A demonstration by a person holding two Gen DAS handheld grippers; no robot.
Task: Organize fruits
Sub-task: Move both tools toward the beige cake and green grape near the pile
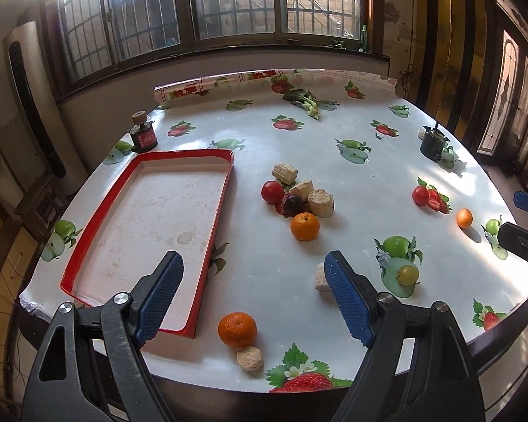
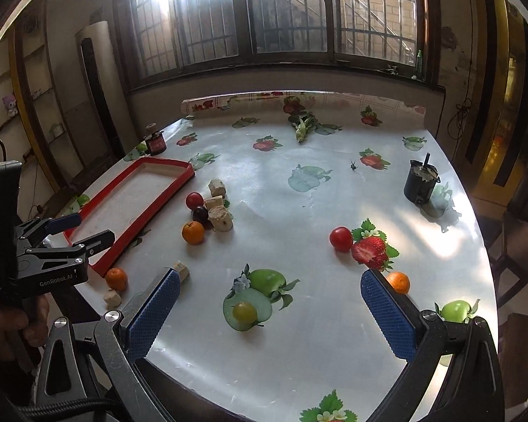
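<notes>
A shallow tray with a red rim point(image 1: 221, 204) lies on the left of the table, nothing in it. Loose on the cloth are oranges point(image 1: 237, 329) point(image 1: 305, 226) point(image 2: 398, 282), red tomatoes point(image 1: 272, 192) point(image 2: 340, 238), a dark plum point(image 1: 293, 204) and a small yellow-green fruit point(image 2: 244, 312). My left gripper point(image 1: 253, 260) hangs open above the tray's near right corner and the nearest orange. My right gripper point(image 2: 271, 276) is open above the yellow-green fruit. Neither holds anything.
Beige cork-like chunks point(image 1: 321, 203) point(image 1: 250, 358) point(image 2: 180, 269) sit among the fruit. A red jar point(image 1: 143, 137) stands behind the tray, a black pot point(image 2: 420, 183) at the right, leafy greens point(image 2: 302, 126) at the back. The cloth has printed fruit pictures. The table edge is close below me.
</notes>
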